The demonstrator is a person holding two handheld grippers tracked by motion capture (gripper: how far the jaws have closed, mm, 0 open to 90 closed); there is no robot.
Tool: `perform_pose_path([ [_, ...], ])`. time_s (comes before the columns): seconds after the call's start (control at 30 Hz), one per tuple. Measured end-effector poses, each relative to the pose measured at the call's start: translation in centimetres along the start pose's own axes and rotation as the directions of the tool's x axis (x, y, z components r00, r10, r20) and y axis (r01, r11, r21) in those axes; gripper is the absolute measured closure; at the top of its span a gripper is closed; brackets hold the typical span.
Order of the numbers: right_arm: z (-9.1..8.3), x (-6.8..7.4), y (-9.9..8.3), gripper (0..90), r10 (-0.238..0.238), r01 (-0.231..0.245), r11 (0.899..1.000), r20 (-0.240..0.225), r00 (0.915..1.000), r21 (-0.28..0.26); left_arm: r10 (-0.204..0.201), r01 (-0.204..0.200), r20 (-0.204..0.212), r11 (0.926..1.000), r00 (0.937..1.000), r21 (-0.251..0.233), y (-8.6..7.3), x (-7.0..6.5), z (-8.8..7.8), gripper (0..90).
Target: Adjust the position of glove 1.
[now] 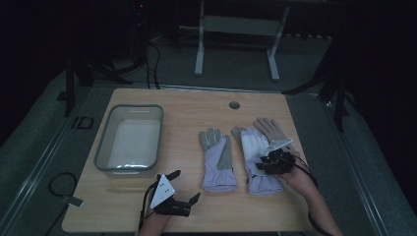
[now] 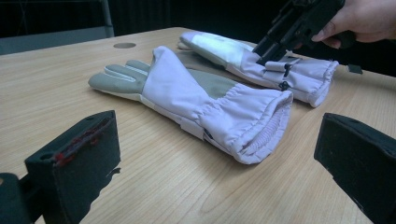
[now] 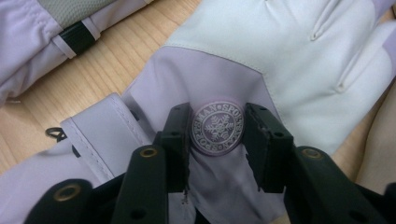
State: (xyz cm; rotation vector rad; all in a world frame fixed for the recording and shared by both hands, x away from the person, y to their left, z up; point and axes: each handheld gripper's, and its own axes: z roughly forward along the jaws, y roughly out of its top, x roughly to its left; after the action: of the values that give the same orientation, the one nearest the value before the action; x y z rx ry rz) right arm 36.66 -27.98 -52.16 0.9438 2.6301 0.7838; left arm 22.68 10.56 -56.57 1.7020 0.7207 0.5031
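Right gripper (image 3: 217, 128) pinches a fold of the pale lilac fabric glove (image 3: 243, 60), jaws either side of its round snowflake badge (image 3: 217, 128). Glove lies flat on the light wooden surface (image 1: 187, 118), right of its twin lilac glove (image 1: 217, 160). Left gripper (image 1: 186, 186) hovers released near the front edge.

Right claw (image 1: 271, 162) rests on the right glove (image 1: 258, 150).
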Motion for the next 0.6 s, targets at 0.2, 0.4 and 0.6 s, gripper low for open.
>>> perform_pose_path([
  [0.2,-0.6,0.4,-0.1,77.8,0.056,-0.055,0.998,0.019,0.9983,-0.024,-0.001,0.001,-0.002,1.0000,1.0000,-0.001,0.0,0.0,0.0,0.3],
  [0.4,-3.4,0.3,0.2,79.8,0.122,-0.122,0.989,-0.007,0.9925,-0.085,-0.004,0.004,-0.003,1.0000,1.0000,-0.001,0.0,0.1,0.0,0.4],
  [0.6,-7.0,1.2,2.8,80.2,0.116,-0.112,0.983,0.020,0.9930,-0.145,-0.003,0.003,-0.006,1.0000,1.0000,-0.002,0.0,0.0,0.0,0.3],
])
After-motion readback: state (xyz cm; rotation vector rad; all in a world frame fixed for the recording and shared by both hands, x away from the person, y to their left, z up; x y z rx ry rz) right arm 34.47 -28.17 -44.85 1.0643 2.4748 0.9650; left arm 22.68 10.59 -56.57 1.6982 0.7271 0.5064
